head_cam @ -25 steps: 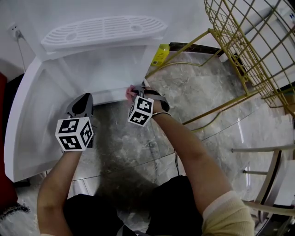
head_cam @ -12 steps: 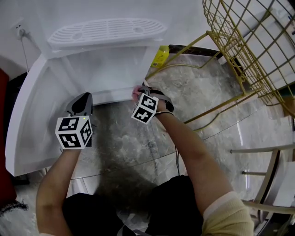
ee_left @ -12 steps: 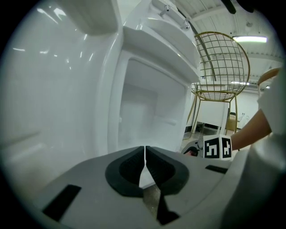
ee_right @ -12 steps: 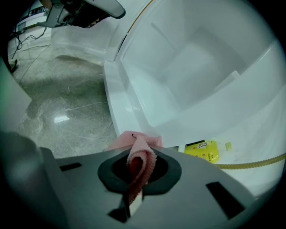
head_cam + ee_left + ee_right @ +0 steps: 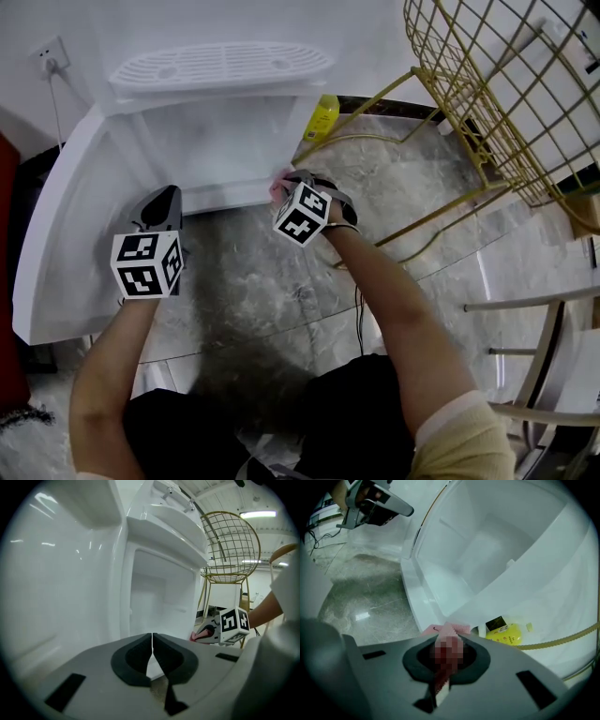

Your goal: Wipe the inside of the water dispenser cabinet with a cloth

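At floor level, in front of the white water dispenser [image 5: 220,66], items as they stand:

1. Cabinet [image 5: 225,141]: lower compartment, open to the room. Walls and back are plain white, with nothing stored inside that I can see. No streaks, wet patches or dirt can be made out, so which surfaces have been wiped cannot be told.
2. Door [image 5: 52,244]: swung wide to the person's left.
3. Cloth [image 5: 449,632]: pink, bunched. It sits at the cabinet's front bottom lip, about at the threshold and not deep inside.
4. Right gripper [image 5: 281,184]: jaws clamped on the cloth, tip at the lower right corner of the opening.
5. Left gripper [image 5: 152,641]: jaws pressed together with nothing between them. It is held low beside the door, pointing toward the opening and apart from the cloth.
6. Yellow packet [image 5: 325,112]: on the marble floor [image 5: 281,281], against the dispenser's right side.
7. Gold wire chair [image 5: 497,84]: to the right, well apart from the work.
8. Wall socket [image 5: 52,56]: a plug is in it, with the cord trailing down.

Progress, as a judgement: the door is open and the cloth is gripped and brought to the sill. By the look of it, the back wall, both side walls and the ceiling of the compartment are yet to be covered in this pass. I would put the job at an early or threshold stage.
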Demonstrator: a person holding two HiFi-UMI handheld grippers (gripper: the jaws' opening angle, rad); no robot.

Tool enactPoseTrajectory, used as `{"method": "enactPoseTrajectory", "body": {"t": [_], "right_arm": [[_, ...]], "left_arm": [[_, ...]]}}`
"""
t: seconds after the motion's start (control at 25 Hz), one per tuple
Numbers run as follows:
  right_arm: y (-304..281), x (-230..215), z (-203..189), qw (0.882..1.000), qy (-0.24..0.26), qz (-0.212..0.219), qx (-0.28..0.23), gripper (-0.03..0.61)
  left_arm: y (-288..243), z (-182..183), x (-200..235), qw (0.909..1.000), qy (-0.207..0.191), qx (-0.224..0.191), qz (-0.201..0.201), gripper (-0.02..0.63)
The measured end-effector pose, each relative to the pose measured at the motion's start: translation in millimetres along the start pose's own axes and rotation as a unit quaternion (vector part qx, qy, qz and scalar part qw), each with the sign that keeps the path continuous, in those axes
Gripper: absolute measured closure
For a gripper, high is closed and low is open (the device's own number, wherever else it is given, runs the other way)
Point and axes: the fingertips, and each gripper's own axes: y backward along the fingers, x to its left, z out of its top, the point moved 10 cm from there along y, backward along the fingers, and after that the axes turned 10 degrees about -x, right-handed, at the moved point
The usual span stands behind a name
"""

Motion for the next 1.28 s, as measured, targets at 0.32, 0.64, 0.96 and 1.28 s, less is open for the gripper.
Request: {"method": "enactPoseTrajectory", "body": {"t": [0.32, 0.64, 0.96, 1.28], "right_arm": [[20, -9, 9, 0.997, -0.065, 0.0, -0.039, 0.552], [38, -19, 20, 0.983, -0.154, 0.002, -0.1, 0.552], [50, -23, 36, 0.972, -0.19, -0.001, -0.14, 0.552], [52, -25, 45, 0.949, -0.261, 0.006, -0.175, 0.552]], "left_arm": [[8, 9, 6, 0.9998, -0.007, -0.006, 0.015, 0.611], [13, 15, 1, 0.9998, -0.015, -0.006, 0.01, 0.611], [15, 17, 1, 0.9998, -0.012, -0.005, 0.016, 0.611], [16, 16, 4, 0.9997, 0.003, -0.001, 0.025, 0.611]]}}
